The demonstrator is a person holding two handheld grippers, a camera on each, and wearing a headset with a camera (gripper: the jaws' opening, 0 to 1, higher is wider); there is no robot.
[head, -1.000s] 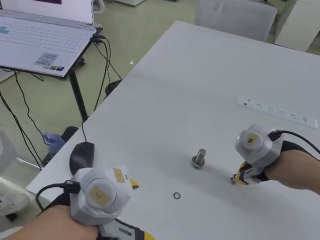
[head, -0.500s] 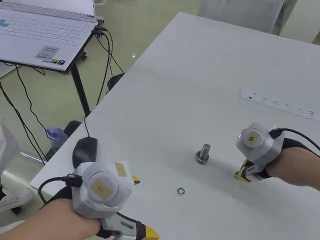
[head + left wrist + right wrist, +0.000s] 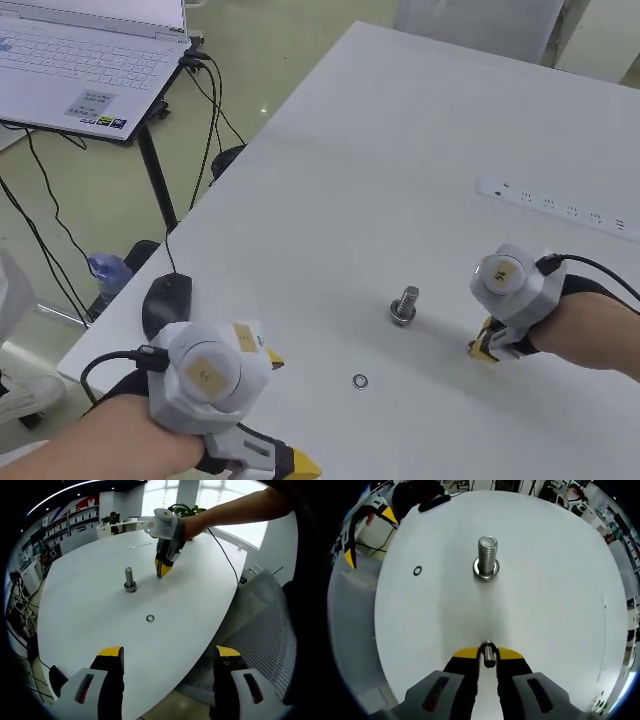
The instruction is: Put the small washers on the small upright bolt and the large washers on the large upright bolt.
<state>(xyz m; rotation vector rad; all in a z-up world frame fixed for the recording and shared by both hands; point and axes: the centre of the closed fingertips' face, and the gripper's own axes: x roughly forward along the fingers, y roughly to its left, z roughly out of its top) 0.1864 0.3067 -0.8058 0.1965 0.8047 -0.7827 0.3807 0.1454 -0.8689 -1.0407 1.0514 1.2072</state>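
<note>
Pinching stubby metal bolt (image 3: 489, 655), right tool (image 3: 489, 652)

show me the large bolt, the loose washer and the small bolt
large bolt (image 3: 487, 555): right gripper view, threaded shank
loose washer (image 3: 360, 381): head view, its ring
small bolt (image 3: 489, 655): right gripper view, its rounded end

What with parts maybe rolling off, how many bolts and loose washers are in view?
Bolts: 2 (large upright bolt, small bolt in the right gripper)
Washers: 1 (loose washer)
Total: 3
</note>
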